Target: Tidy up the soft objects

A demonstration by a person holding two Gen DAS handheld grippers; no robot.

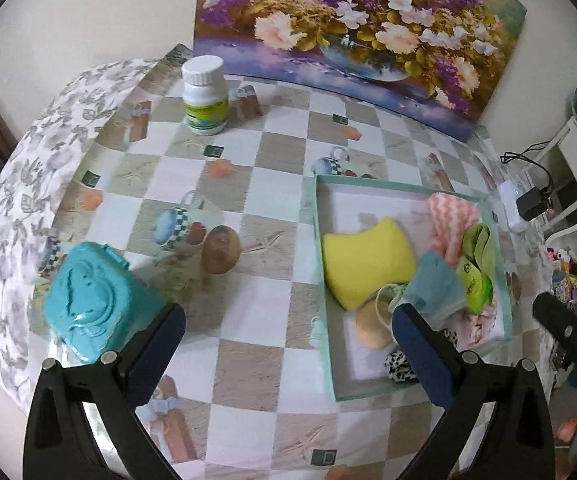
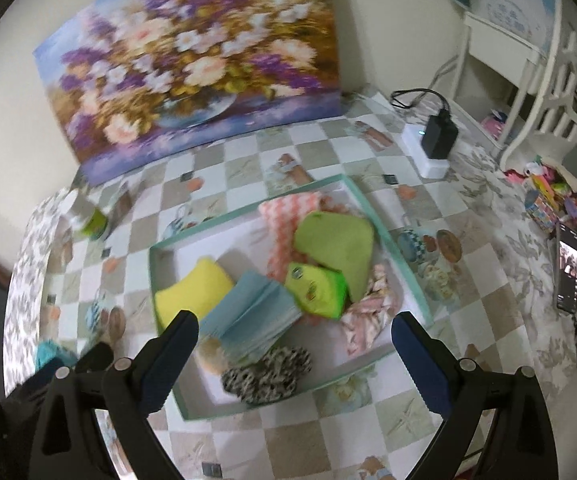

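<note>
Inside the tray (image 2: 388,236), soft items lie just beyond the released right claw (image 2: 294,330), nearer than the released left claw (image 1: 288,320).

Gathered in a shallow teal-rimmed tray (image 2: 388,236) on the checked tablecloth: yellow sponge (image 2: 192,292) at its left end, folded blue cloth (image 2: 248,316) beside it, green cloth (image 2: 336,248) over pink-and-white knit (image 2: 284,216), bright green packet (image 2: 316,288), leopard-print scrunchie (image 2: 268,372) near the front rim.
</note>
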